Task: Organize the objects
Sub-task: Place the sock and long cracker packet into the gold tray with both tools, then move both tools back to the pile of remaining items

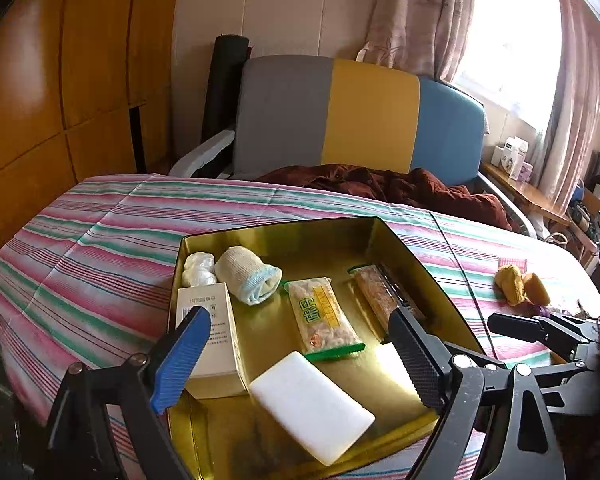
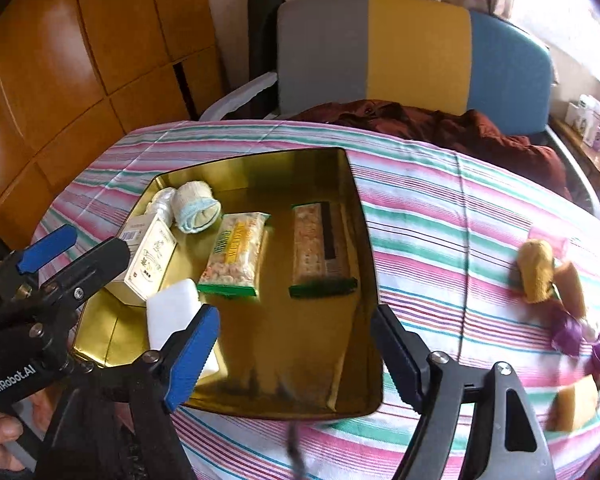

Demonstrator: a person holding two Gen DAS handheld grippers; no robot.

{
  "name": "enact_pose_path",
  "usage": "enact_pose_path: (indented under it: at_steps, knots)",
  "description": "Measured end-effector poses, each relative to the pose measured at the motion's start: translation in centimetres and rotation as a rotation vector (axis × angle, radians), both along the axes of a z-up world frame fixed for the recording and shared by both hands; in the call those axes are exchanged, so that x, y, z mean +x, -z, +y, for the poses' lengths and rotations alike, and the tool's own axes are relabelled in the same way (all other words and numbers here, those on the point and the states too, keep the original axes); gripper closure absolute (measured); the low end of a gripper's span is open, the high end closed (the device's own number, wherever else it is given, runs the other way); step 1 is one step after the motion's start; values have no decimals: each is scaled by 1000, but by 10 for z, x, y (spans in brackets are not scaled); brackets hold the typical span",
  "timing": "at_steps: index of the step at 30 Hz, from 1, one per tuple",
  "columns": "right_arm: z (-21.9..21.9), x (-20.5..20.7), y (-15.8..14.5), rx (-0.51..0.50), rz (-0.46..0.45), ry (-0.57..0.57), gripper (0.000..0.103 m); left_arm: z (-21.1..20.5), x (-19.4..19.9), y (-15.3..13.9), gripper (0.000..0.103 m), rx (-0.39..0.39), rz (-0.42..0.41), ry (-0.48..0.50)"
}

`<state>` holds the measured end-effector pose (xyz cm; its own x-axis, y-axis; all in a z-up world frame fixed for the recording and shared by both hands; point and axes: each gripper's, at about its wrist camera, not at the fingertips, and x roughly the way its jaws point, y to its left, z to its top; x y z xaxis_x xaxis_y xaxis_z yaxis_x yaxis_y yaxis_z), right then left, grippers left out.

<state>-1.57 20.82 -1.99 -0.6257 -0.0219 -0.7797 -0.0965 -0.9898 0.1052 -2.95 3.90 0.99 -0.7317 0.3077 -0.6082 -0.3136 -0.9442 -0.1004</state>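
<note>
A gold tin tray (image 1: 284,236) (image 2: 364,248) sits on the striped tablecloth. In it lie a white box (image 1: 216,344) (image 2: 148,260), a rolled sock (image 1: 248,280) (image 2: 196,208), a white wad (image 1: 198,268), a yellow-label snack pack (image 1: 324,316) (image 2: 236,252), a second snack pack (image 1: 380,300) (image 2: 320,252) and a white block (image 1: 312,404) (image 2: 172,312). My left gripper (image 1: 296,360) is open and empty over the tray's near part; it also shows in the right wrist view (image 2: 80,252). My right gripper (image 2: 296,352) is open and empty over the tray's near right corner.
Yellow sponge-like pieces (image 2: 540,268) (image 1: 520,280) and purple-wrapped items (image 2: 576,336) lie on the cloth right of the tray. A dark red garment (image 2: 440,124) lies on the sofa (image 2: 380,48) behind the table. Wooden cabinets (image 1: 60,80) stand at left.
</note>
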Motion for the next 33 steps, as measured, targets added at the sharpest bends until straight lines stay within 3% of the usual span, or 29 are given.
enact_pose_path:
  at_steps: [8,20,33]
  knots:
    - [12,16,0,15,14,49,24,6,8,2,11,-7,-5,13]
    - [48,33,18,-6,-45,134,24,28,18,9,11,-21,-31,112]
    - [150,66,19,-48,-109,342,24,56,28,9,11,-44,-43,211]
